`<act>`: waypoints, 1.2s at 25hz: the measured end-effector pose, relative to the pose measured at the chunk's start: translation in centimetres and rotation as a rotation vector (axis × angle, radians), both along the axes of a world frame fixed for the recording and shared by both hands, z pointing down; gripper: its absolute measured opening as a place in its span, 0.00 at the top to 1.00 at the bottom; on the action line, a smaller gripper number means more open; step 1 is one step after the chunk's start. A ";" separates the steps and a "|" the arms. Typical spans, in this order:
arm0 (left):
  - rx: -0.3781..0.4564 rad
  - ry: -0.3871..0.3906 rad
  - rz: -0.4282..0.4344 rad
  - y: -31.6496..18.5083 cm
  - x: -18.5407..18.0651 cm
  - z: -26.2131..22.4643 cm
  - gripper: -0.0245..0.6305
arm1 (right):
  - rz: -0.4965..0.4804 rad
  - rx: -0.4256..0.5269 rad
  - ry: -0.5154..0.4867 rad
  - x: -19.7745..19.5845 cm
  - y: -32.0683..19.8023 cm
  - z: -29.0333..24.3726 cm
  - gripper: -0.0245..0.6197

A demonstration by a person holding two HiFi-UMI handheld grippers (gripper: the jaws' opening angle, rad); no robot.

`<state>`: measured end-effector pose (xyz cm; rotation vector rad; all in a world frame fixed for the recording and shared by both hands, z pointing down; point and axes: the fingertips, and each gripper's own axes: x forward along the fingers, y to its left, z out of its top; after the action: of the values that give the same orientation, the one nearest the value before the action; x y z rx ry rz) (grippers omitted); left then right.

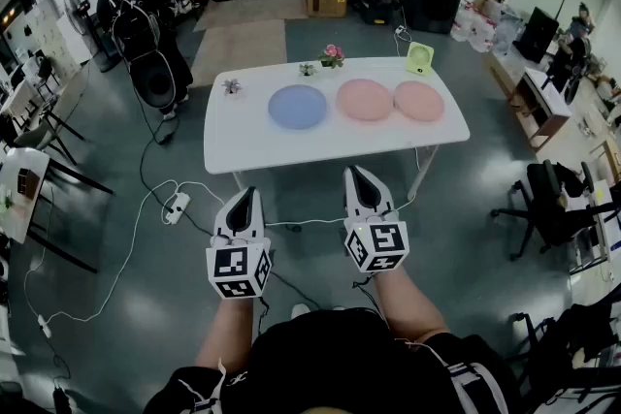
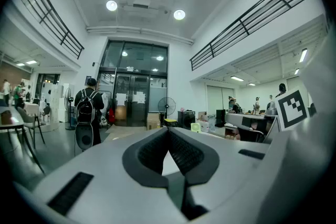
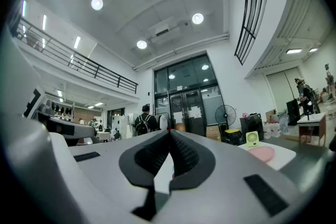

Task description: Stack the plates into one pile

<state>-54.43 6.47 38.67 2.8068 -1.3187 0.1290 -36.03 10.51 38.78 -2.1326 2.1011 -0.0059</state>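
You are standing well back from the white table (image 1: 330,148), with no plate in reach. The left gripper (image 1: 245,195) and the right gripper (image 1: 357,172) both point roughly level towards it. The fingers of each are pressed together with nothing between them, as the left gripper view (image 2: 168,129) and the right gripper view (image 3: 169,132) both show.

The three plates lie flat in a row on the far half of the table. The blue plate (image 1: 297,106) is at the left and the middle pink plate (image 1: 365,100) is near it. The right pink plate (image 1: 419,101) sits right against the middle one; you cannot tell whether they touch or overlap.

The step in hand looks like the approach. Step in close, minding the cables (image 1: 155,208) on the floor by the table legs, and spread the fingers before you reach.

A flat plate offers only its rim, so come in low at the near edge. Slip one finger under the lip, put the other on top, and clamp firmly. Moving the right pink plate onto its neighbour with the right gripper is likely the shortest carry, and the blue plate can follow.

A plate held by one edge will probably droop, so keep it level and let go only once it is seated. Stay clear of the small green fan (image 1: 419,59) and the flower pots (image 1: 333,56) at the far edge.
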 end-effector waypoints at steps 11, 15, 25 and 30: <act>-0.025 -0.003 0.004 2.7 3.1 0.9 0.94 | -0.003 0.008 -0.022 2.8 2.9 0.5 0.94; -0.028 -0.010 -0.001 3.6 5.3 1.3 0.94 | -0.012 0.000 -0.021 4.8 3.7 1.2 0.94; -0.017 -0.022 -0.013 5.2 9.8 3.0 0.94 | -0.050 -0.005 -0.065 8.2 4.4 3.6 0.94; -0.023 -0.007 -0.009 3.7 11.4 3.1 0.94 | -0.036 0.003 -0.082 9.9 2.9 3.3 0.94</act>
<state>-42.98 10.16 41.75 2.7834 -1.3229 0.1529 -26.11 13.44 42.06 -2.0564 2.0913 -0.0923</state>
